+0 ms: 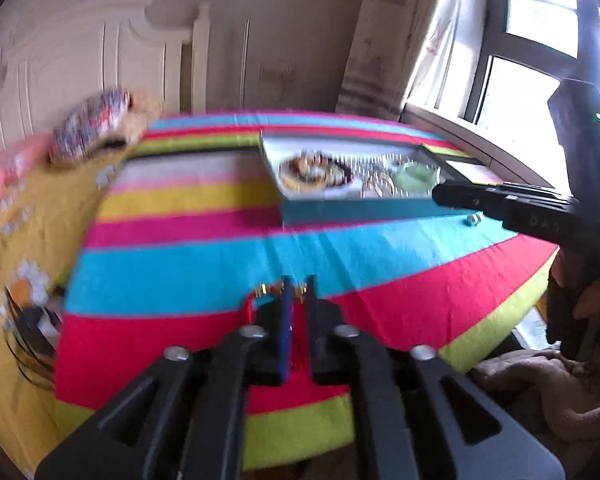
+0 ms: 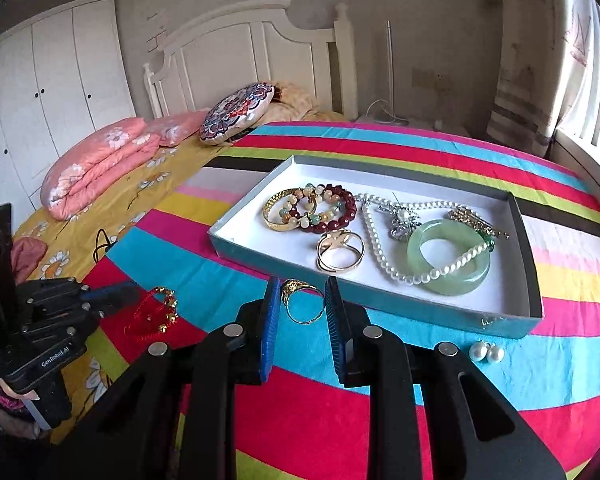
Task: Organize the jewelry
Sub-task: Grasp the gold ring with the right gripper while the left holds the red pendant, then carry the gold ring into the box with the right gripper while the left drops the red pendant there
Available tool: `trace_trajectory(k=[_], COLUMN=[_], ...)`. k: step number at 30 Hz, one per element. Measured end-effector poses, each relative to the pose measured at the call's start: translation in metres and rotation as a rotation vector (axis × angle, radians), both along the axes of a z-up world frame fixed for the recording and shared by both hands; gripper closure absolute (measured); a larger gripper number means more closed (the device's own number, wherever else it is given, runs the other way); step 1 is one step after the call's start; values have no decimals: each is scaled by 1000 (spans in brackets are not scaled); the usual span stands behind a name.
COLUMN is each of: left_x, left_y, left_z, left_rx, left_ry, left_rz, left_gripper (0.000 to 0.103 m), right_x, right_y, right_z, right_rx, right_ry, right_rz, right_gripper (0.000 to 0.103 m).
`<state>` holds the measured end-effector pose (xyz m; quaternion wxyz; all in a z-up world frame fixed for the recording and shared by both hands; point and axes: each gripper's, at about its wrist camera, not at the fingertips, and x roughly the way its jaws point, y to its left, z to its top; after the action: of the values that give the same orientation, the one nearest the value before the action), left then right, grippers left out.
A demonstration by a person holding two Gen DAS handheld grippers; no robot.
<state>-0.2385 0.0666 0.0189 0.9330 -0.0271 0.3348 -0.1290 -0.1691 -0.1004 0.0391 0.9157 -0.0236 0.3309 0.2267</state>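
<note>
Ring (image 2: 302,301) pinched in your right gripper (image 2: 302,308) just short of the tray (image 2: 534,288); carry it over the rim, while your left gripper (image 1: 296,292) nips the red cord bracelet (image 2: 156,314).

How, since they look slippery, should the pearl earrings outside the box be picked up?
Probably one pearl at a time, from above. The pearl earrings lie side by side on the cloth, so each blocks the other's inner side. Close the pads on a pearl's near and far sides, at its widest part. The box wall behind stands just apart, leaving a little room. Their posts are hidden.
</note>
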Motion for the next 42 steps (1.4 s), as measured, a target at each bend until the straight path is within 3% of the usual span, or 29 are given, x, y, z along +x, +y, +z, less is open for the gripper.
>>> trace_trajectory(k=[3,8,9,10,13,15,16,17,22,23,25,29,32,35,42], left_x=[1,-2,-2,-2,-3,-5,-3,-3,-3,-3,-4,-4,-4,-2,3], left_y=[2,-10,-14,-15,-7,-3,0,-1,-11,-11,-11,-5,6,12,5], left_z=[-14,-19,-20,-21,-20,-17,-17,-18,-21,-22,-22,-17,-3,20,63], left_rx=[28,141,174,185,138,99,91,97,154,156,160,111,-4,-69,-83], left_ry=[44,12,3,-2,0,-5,16,13,-7,-14,-19,-24,-40,-76,-148], left_rz=[31,36,41,48,51,42,39,29,26,29,33,18,12,3,-34], left_gripper=[88,87,88,96,98,94,81,74,68,75,101,102,102,102,102], right_x=[1,0,1,1,1,2,2,3,3,3,2,2,3,3,4], right_y=[0,-1,-3,-3,-4,-6,-6,-7,-7,-7,-8,-9,-11,-13,-25], right_z=[-2,-3,-3,-3,-3,-3,-2,-3,-4,-4,-4,-4,-2,2,14], right_rx=[12,13,17,18,18,18,20,23,24,24,25,33,37,42,69], right_ry=[7,7,9,10,8,5,6,8,9,9,6,7,4,-8,-36], right_rz=[6,8,4,3,2,1,1,0,0,0,-3,-8,-10,-11,-34], right_gripper=[80,80,80,80,80,80,80,80,80,80,80,80,80,80,80])
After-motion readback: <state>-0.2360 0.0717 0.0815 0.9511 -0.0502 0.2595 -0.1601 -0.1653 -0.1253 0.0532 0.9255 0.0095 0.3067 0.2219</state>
